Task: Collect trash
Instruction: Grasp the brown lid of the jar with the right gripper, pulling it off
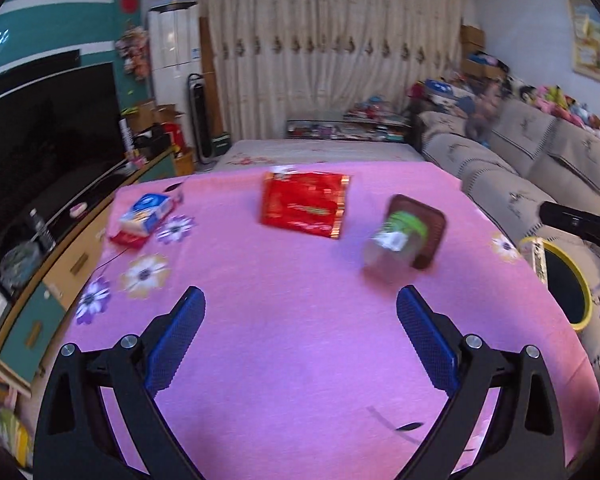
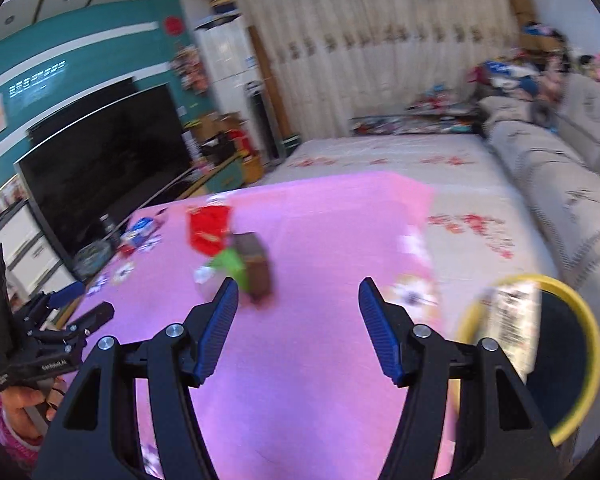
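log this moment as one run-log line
left gripper: open, empty | right gripper: open, empty | red packet, blue packet, bottle: on pink cloth | yellow-rimmed bin: beside table

The near half of the pink tablecloth (image 1: 300,340) lay bare, giving open room ahead of the left gripper (image 1: 300,300), whose wide-spread jaws held nothing. Farther on, three things stood in the way: a blue-and-white packet (image 1: 146,216) at far left, a red wrapper (image 1: 304,208) at far centre, and a brown tray with a green-banded clear cup (image 1: 404,236) to the right. Between packet and wrapper ran a clear lane. Off the table's right edge, a yellow-rimmed bin (image 2: 548,352) stood just beside the sofa (image 2: 572,200), a printed package (image 2: 514,320) across its rim.
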A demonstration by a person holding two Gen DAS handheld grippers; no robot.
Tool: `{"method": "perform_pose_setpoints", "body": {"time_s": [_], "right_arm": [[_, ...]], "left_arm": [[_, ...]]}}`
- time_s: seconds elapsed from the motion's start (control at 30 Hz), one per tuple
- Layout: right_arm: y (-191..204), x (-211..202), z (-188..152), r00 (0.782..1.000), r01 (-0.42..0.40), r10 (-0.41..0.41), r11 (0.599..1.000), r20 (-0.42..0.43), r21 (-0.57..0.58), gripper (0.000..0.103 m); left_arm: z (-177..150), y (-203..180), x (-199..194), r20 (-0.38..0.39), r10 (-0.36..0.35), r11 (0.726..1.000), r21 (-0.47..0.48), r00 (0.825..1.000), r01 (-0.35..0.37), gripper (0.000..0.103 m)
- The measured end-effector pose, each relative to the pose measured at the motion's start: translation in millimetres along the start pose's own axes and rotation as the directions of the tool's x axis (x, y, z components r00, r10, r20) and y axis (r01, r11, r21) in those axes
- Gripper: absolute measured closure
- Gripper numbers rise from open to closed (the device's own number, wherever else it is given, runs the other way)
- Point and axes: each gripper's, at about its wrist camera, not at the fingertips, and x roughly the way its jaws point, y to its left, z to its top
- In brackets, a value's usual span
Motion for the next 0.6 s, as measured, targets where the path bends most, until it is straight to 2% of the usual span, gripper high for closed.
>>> {"method": "perform_pose_setpoints", "body": {"time_s": [0.1,0.2,0.33,0.47,0.57,0.6], "right_arm": [[18,42,21,0.997,-0.051,0.049,0.998,-0.063,-0.032,0.044],[24,76,37,0.992,-0.059,0.054,0.997,-0.116,-0.041,0.044],[25,103,43,0.982,-0.084,0.079,0.996,-0.171,-0.027,0.044],[22,117,38,0.974,-0.099,0.094,0.995,-0.208,-0.015,0.045],[20,126,35,0.964,-0.118,0.116,0.993,-0.238,0.002,0.054],[19,128,34,0.962,-0.122,0.121,0.992,-0.247,0.011,0.062]], "left_arm": [[-6,15,-5,0.017,0.001,1.0,-0.019,1.0,0.0,0.008],[-8,8,-9,0.039,0.0,1.0,0.012,0.999,0.0,0.008],[-5,-6,-12,0.06,-0.015,0.998,0.055,0.998,0.011,0.008],[-1,-14,-10,0.06,-0.044,0.998,0.052,0.997,0.041,0.008],[-1,-17,-8,0.059,-0.052,0.998,0.047,0.997,0.049,0.008],[-1,-17,-8,0.057,-0.053,0.998,0.046,0.997,0.05,0.008]]}}
